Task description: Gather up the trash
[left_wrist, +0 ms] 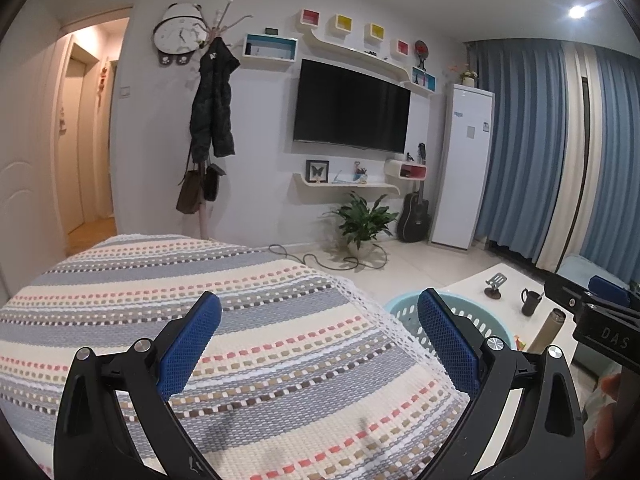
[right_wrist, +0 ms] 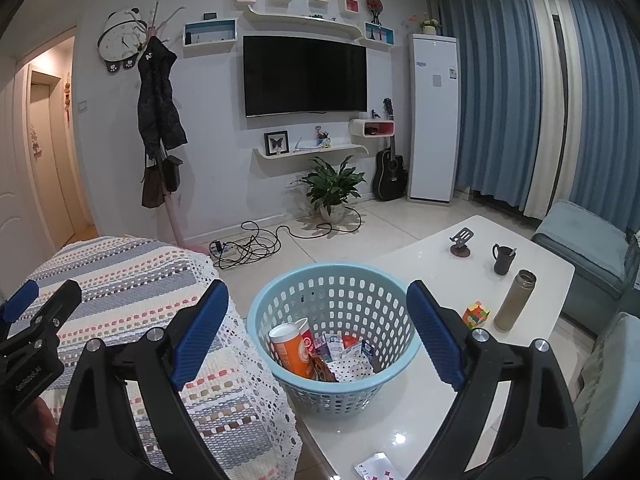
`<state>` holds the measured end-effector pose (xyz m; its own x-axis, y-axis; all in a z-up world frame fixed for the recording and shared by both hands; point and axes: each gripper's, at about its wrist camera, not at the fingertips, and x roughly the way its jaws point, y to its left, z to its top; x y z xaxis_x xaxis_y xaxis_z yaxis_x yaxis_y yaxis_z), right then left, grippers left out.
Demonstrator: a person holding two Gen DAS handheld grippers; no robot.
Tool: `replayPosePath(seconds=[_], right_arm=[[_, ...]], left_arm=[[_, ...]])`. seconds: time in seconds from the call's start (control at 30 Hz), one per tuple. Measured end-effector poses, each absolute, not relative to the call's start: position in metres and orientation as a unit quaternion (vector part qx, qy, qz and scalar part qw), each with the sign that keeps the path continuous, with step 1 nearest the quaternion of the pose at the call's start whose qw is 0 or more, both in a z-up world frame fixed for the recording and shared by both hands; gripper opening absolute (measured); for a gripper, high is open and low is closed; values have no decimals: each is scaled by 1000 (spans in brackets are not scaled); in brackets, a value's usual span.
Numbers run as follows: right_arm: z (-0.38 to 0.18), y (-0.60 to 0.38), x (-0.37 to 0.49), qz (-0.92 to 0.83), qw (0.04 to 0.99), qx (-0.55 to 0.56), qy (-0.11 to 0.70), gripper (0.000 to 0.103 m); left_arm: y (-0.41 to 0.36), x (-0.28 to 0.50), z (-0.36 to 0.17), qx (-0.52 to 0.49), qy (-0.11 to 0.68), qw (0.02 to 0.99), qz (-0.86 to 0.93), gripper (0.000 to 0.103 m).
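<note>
While both of my hands hover over the couch edge, my right gripper [right_wrist: 316, 336] stands spread wide with nothing between its blue pads [right_wrist: 200, 332], framing the light blue basket [right_wrist: 336, 276] that sits on the white desk [right_wrist: 436, 256] just beside the striped knit cover [right_wrist: 132, 276]. I judge the basket is parked there, near the couch, so that both hands can reach it without stretching. It already holds trash: an orange tube with a white rim [right_wrist: 290, 350], several small wrappers and cartons [right_wrist: 344, 350], and a dotted paper [right_wrist: 352, 366] at the bottom. From this I judge the collecting is well along.

My left gripper [left_wrist: 320, 344] is also released and empty, its pads [left_wrist: 192, 344] hanging above the striped cover, where I see no litter. In the left view the basket rim [left_wrist: 400, 304] shows just past the cover's lace edge.

1 likely piece remains: a white packet with red marks [right_wrist: 374, 466] lying flat on the desk at the lower edge of the right view, close in front of the basket. The cube puzzle [right_wrist: 476, 314], the brown bottle [right_wrist: 514, 300], the dark mug [right_wrist: 502, 260] and the small stand [right_wrist: 460, 244] look like belongings, so I would leave them. Being thin and flat, the packet may need a low, angled pinch.
</note>
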<state>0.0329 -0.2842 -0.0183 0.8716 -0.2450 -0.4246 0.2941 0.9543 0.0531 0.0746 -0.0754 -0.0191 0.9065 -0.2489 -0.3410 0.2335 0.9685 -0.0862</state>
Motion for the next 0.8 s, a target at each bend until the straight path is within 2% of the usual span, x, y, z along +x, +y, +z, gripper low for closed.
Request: replayPosePath(seconds=[0.8], right_arm=[[-22,-284,36,-139,964,58,218,88]], left_arm=[[-78,80,-22,-24,195,973,-123,95]])
